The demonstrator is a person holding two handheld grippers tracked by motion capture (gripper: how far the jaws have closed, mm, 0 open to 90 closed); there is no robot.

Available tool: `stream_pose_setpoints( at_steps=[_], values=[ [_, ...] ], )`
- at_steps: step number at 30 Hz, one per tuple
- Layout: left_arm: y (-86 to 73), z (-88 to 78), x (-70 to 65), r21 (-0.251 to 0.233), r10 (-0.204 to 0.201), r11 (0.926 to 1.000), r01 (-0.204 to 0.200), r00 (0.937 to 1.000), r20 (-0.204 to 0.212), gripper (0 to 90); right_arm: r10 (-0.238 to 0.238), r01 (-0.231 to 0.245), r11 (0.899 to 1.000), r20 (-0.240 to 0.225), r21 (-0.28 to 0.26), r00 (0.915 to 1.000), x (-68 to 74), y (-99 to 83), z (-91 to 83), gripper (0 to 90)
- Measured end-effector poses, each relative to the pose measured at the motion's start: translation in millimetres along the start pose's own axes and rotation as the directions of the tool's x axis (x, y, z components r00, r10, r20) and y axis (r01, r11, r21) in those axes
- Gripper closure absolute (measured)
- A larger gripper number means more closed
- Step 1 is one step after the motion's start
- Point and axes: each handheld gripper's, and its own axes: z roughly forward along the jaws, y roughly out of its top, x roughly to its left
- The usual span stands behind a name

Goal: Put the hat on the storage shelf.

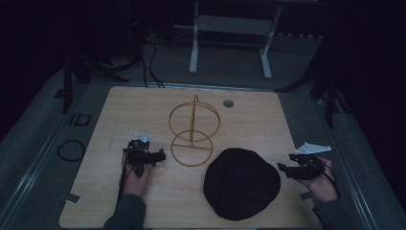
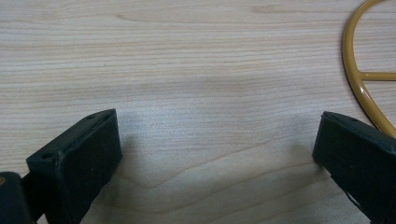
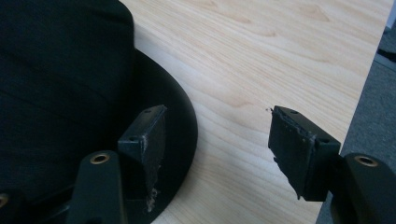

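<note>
A round black hat (image 1: 242, 183) with a flat brim is seen at five o'clock on the wooden table (image 1: 143, 105), just beside the gold wire stand (image 1: 192, 132). At three o'clock of it, the right gripper (image 1: 284, 169) is held released, one jaw over the brim. The left gripper (image 1: 154, 155) is also held released, empty.

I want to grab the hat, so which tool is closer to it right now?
The right tool, open at the black hat's brim; the left tool sits beside the gold wire stand.
</note>
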Motion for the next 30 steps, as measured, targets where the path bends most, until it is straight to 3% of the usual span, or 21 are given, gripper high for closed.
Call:
stream_pose_setpoints(
  at_steps=[12,18,30],
  values=[
    [0.1,-0.1,0.1,0.001,0.001,1.0,-0.001,1.0,0.0,0.7,-0.076,0.076,0.997,-0.049,0.008,0.9959,7.2,20.3,-14.7,37.5],
    [0.0,-0.1,0.1,0.001,0.001,1.0,-0.001,1.0,0.0,0.7,-0.145,0.148,0.989,-0.084,0.029,0.9859,18.1,29.8,-20.6,37.5],
    [0.0,-0.1,0.0,0.001,0.001,1.0,-0.001,1.0,0.0,0.7,-0.209,0.22,0.973,-0.144,0.067,0.9674,30.1,40.3,-24.1,34.7]
  ],
)
